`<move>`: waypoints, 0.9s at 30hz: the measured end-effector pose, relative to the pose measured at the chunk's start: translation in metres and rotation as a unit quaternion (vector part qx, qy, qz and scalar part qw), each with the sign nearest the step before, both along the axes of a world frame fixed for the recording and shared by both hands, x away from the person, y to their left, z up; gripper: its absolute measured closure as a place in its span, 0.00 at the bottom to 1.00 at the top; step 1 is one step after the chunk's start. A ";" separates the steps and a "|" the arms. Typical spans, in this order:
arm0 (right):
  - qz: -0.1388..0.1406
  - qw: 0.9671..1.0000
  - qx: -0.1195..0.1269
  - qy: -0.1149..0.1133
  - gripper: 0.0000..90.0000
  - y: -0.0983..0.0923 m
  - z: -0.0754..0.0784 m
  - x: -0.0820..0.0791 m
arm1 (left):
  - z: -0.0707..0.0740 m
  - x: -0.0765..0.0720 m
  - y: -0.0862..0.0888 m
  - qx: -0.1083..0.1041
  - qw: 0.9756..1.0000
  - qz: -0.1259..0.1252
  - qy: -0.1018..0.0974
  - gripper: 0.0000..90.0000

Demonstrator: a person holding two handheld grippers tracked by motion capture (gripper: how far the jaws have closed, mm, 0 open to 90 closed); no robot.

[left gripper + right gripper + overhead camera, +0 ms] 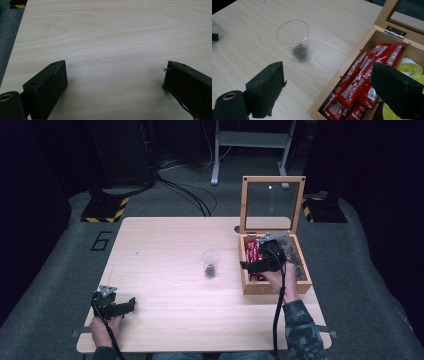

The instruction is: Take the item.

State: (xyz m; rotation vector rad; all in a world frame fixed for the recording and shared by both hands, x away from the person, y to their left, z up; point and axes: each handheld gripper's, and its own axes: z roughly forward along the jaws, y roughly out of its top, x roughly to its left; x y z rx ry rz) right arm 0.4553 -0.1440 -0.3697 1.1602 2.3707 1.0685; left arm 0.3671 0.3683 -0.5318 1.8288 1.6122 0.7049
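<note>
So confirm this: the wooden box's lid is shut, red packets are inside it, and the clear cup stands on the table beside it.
Not quite: the lid stands open, as the high view shows. The wooden box does hold red packets, and the clear cup stands on the table beside it.

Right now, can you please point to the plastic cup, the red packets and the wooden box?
plastic cup (pixel 293 40), right gripper view, on its clear wall.
red packets (pixel 354 87), right gripper view, on a middle packet.
wooden box (pixel 272 289), high view, on its front wall.
</note>
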 end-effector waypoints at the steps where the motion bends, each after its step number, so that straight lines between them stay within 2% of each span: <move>1: -0.007 1.000 0.002 0.003 0.12 -0.003 0.000 -0.002 | 0.000 0.000 0.000 0.000 1.000 0.000 0.000 0.05; 5: -0.016 1.000 0.001 -0.009 0.13 -0.016 0.003 -0.006 | 0.000 0.000 0.000 0.001 1.000 0.000 -0.001 0.06; 15: -0.066 0.998 0.001 -0.004 0.14 -0.056 0.001 -0.012 | 0.000 0.000 0.000 0.000 1.000 0.000 -0.002 0.06; 18: -0.069 0.998 -0.001 -0.008 0.14 -0.067 -0.002 -0.014 | 0.000 0.000 0.000 0.000 1.000 0.000 -0.002 0.06; 24: -0.099 0.995 0.002 -0.011 0.14 -0.085 -0.006 -0.020 | 0.000 0.000 0.000 -0.001 1.000 0.000 -0.002 0.06; 27: -0.106 0.994 -0.003 -0.020 0.14 -0.095 -0.008 -0.025 | 0.000 0.000 0.000 -0.001 1.000 -0.001 -0.002 0.06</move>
